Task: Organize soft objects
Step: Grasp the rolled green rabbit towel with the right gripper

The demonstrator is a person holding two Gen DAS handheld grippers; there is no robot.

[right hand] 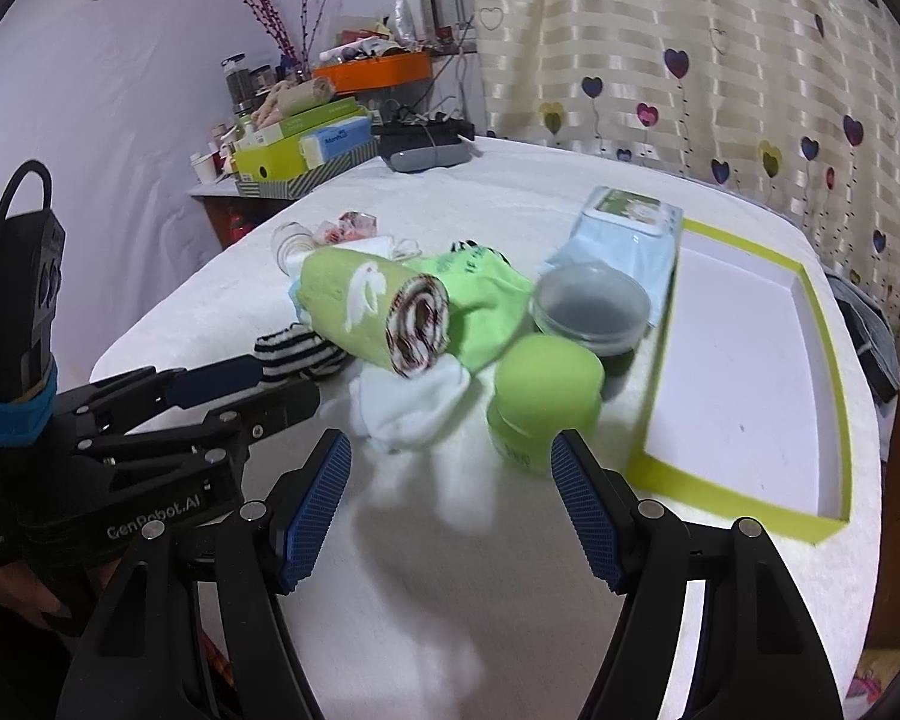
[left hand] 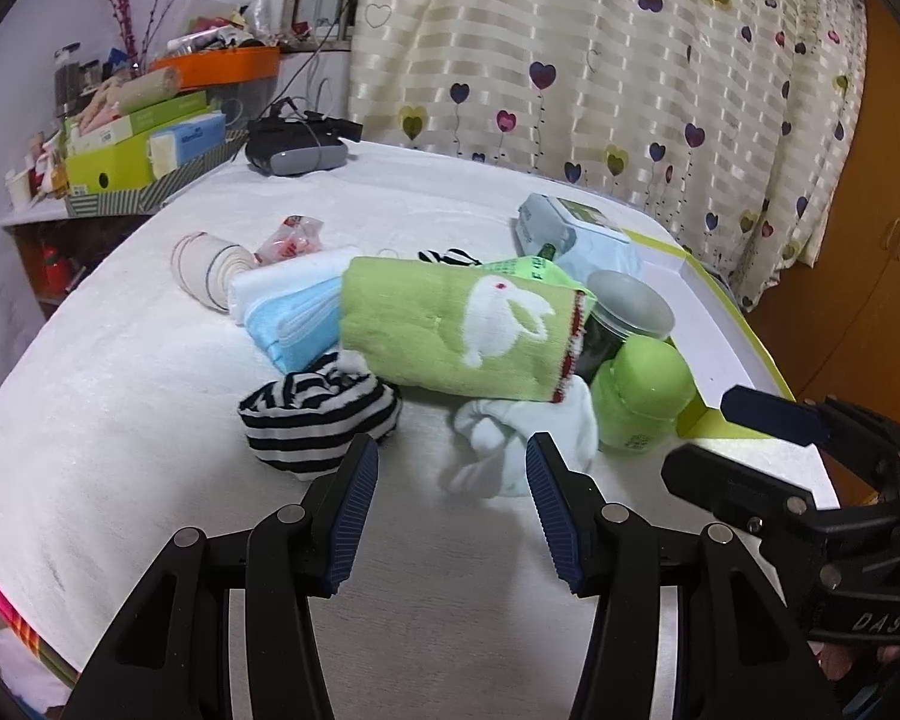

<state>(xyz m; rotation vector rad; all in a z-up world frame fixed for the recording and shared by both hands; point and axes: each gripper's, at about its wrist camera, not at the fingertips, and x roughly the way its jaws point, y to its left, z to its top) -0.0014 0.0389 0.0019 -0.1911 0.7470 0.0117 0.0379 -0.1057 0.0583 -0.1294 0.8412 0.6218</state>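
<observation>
Both claws hang low over the white table with nothing in them. Left gripper has its blue pads spread wide apart. Right gripper is spread wide too.

From left to right in the left view, a striped sock ball sits first. Behind it lies a blue cloth. Next is a rolled green towel with a white bunny. A white sock lies just in front of the towel. A green bottle stands beside it. At the far right sits a white tray with a yellow-green rim.
</observation>
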